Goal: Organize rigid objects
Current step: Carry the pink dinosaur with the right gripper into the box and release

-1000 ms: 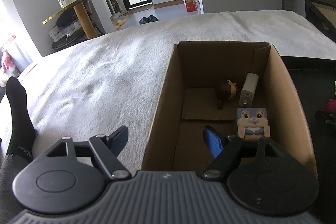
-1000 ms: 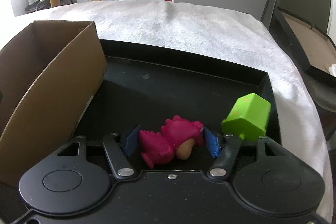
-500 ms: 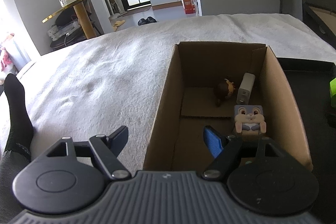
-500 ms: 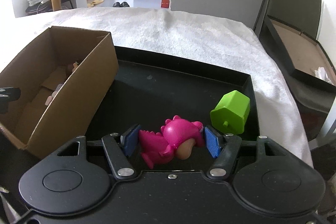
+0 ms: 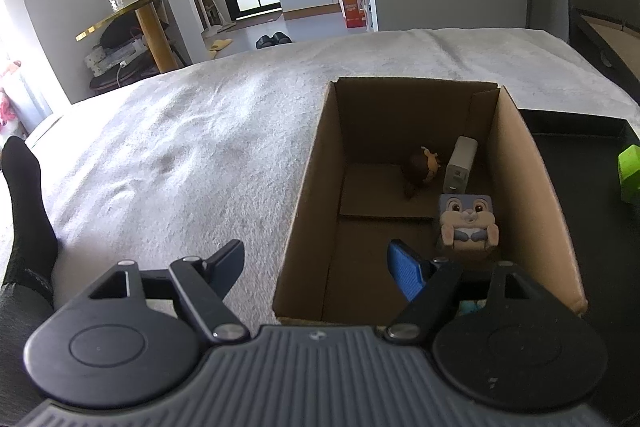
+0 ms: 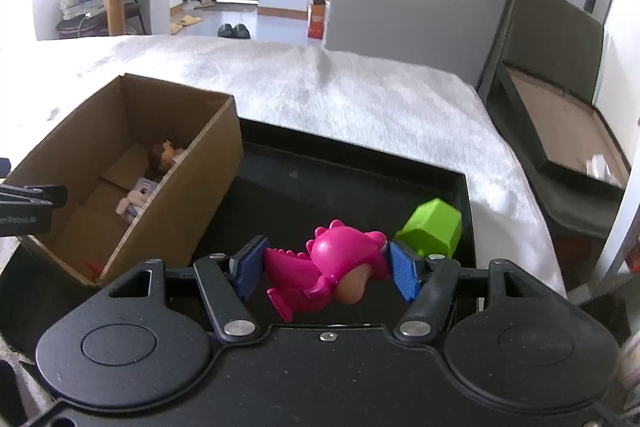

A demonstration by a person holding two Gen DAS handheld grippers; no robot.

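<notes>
My right gripper (image 6: 326, 267) is shut on a pink dinosaur figure (image 6: 336, 267), held lifted above the black tray (image 6: 466, 203). A green block (image 6: 432, 231) lies on the tray just beyond it. Left of the tray stands an open cardboard box (image 6: 200, 195) holding a bunny cube (image 5: 467, 221), a brown-haired figure (image 5: 422, 167) and a white charger (image 5: 460, 167). My left gripper (image 5: 318, 269) is open over the box's near left wall (image 5: 304, 211), with nothing between its fingers.
Box and tray rest on a bed with a white fuzzy blanket (image 5: 180, 163). A person's black-socked foot (image 5: 24, 203) lies at the left. A dark framed board (image 6: 560, 131) leans off the bed's right side. A gold side table (image 5: 136, 7) stands beyond.
My right gripper has risen and drawn back with the pink dinosaur in it, so the box's inside now shows. The left gripper has barely moved.
</notes>
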